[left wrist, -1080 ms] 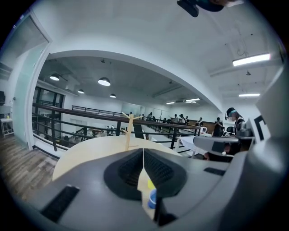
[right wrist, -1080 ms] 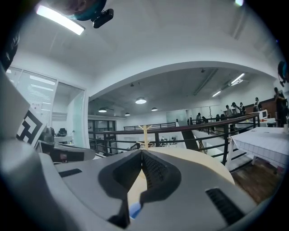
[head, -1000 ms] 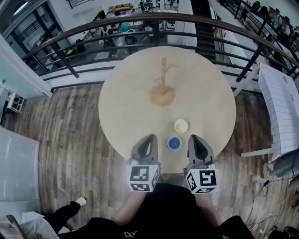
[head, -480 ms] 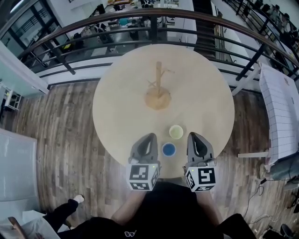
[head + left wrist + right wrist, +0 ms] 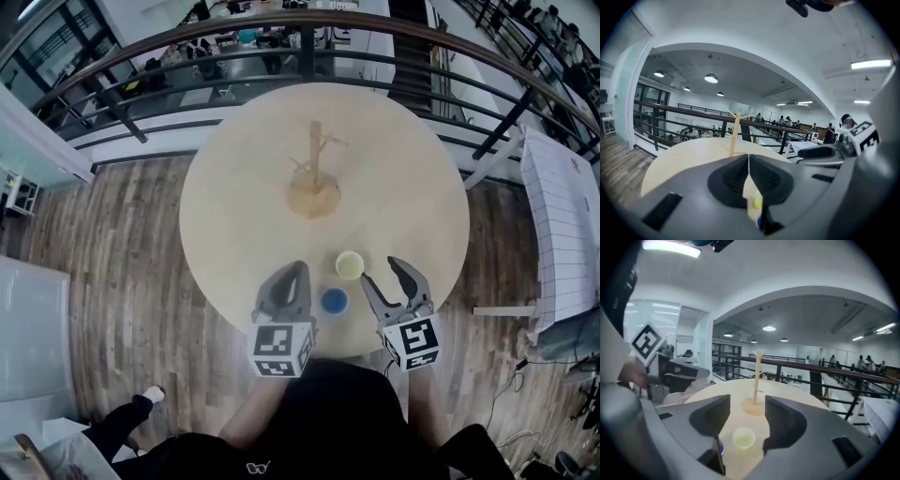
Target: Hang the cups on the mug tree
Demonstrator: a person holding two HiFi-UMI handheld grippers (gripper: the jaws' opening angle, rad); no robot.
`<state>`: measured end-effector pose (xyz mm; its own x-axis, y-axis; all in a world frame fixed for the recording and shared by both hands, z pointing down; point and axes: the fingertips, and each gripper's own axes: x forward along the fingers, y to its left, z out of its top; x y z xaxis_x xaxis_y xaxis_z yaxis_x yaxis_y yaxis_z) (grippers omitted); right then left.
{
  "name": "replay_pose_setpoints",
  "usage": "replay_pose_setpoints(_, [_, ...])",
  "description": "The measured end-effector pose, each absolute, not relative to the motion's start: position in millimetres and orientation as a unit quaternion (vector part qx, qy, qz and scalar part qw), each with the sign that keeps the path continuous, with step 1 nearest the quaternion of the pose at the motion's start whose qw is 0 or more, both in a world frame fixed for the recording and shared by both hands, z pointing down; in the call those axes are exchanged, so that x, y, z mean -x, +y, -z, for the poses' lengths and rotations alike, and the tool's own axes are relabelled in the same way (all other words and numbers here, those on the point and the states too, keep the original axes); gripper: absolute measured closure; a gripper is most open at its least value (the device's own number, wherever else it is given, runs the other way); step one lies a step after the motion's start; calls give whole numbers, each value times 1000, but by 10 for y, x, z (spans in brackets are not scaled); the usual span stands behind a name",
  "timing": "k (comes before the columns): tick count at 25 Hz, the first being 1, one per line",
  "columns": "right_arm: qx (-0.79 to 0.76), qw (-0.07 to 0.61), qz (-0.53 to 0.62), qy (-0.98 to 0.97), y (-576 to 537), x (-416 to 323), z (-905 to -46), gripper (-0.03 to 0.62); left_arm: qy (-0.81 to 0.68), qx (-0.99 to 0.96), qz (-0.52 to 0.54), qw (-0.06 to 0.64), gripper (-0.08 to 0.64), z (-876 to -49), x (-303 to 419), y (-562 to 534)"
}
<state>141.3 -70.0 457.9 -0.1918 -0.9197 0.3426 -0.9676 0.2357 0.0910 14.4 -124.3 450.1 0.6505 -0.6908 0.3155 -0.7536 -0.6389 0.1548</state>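
A wooden mug tree [image 5: 314, 173] stands bare on the far half of the round table [image 5: 234, 216]. A yellow cup [image 5: 350, 264] and a blue cup [image 5: 334, 301] stand upright near the front edge. My left gripper [image 5: 296, 274] is shut and empty, just left of the blue cup. My right gripper [image 5: 382, 274] is open and tilted, just right of the yellow cup; its jaws have just been opening and nothing is between them. In the right gripper view the yellow cup [image 5: 743, 438] lies ahead of the gripper [image 5: 746, 414], with the blue cup [image 5: 721, 446] at its left jaw and the mug tree [image 5: 757, 376] beyond.
A dark metal railing [image 5: 309, 37] curves behind the table, with a drop to a lower floor past it. Wooden floor [image 5: 122, 253] surrounds the table. A white slatted panel [image 5: 562, 216] stands at the right. The person's body fills the bottom of the head view.
The right gripper's jaws have gone from shut to open and the gripper has rolled. Both grippers have moved forward over the table's front edge, closer to the two cups.
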Motion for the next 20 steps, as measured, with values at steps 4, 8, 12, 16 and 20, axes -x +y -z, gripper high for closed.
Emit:
replay_pose_setpoints(4, [-527, 188, -70, -826, -475, -1217, -5097, 323, -411, -892, -122, 142, 546, -4584, -70, -1291])
replay_pose_setpoints(8, [-480, 211, -110, -844, -192, -989, -5634, 273, -416, -888, -136, 143, 546, -4669, 42, -1317])
replay_pose_setpoints(12, [-473, 200, -138, -847, -94, -914, -5969, 255, -412, -888, -149, 141, 546, -4702, 33, -1326])
replay_pose_setpoints(16, [-467, 205, -148, -847, -109, -867, -6257, 253, -405, -889, -163, 136, 546, -4705, -15, -1304])
replay_pose_setpoints(20, [-446, 235, -135, -853, -159, -758, -6477, 253, -399, -890, -174, 133, 546, -4730, -28, -1271])
